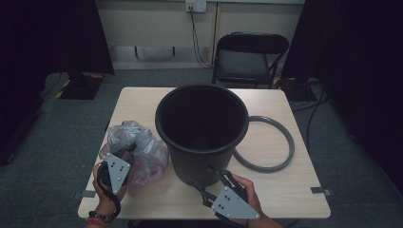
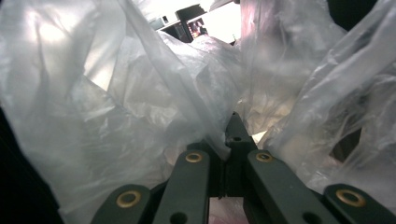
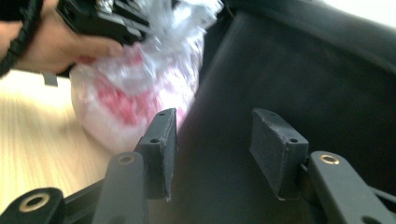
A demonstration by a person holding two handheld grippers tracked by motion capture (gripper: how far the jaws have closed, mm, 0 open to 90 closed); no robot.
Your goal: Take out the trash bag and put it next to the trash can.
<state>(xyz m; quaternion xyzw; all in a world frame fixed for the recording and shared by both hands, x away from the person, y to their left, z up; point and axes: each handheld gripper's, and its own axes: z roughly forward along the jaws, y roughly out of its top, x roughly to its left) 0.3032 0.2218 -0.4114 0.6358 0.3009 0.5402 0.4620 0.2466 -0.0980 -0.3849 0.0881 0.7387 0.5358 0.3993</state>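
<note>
A large black bucket (image 1: 202,128) stands upright in the middle of the light wooden table (image 1: 285,190). To its left lies a clear plastic bag (image 1: 145,154) with pink and red contents. My left gripper (image 1: 129,153) is shut on the bag's film; in the left gripper view the closed tips (image 2: 229,135) pinch a fold of the bag (image 2: 116,107). My right gripper (image 1: 203,176) is at the bucket's near side, low by its base. Its jaws (image 3: 212,140) stand open with nothing between them, facing the bucket wall (image 3: 289,74). The bag (image 3: 121,93) and the other hand (image 3: 60,46) show to the left.
A grey ring (image 1: 273,142) lies flat on the table, right of the bucket and partly behind it. A black folding chair (image 1: 247,57) stands beyond the far table edge. Dark curtains flank the room, and cables run across the floor at right.
</note>
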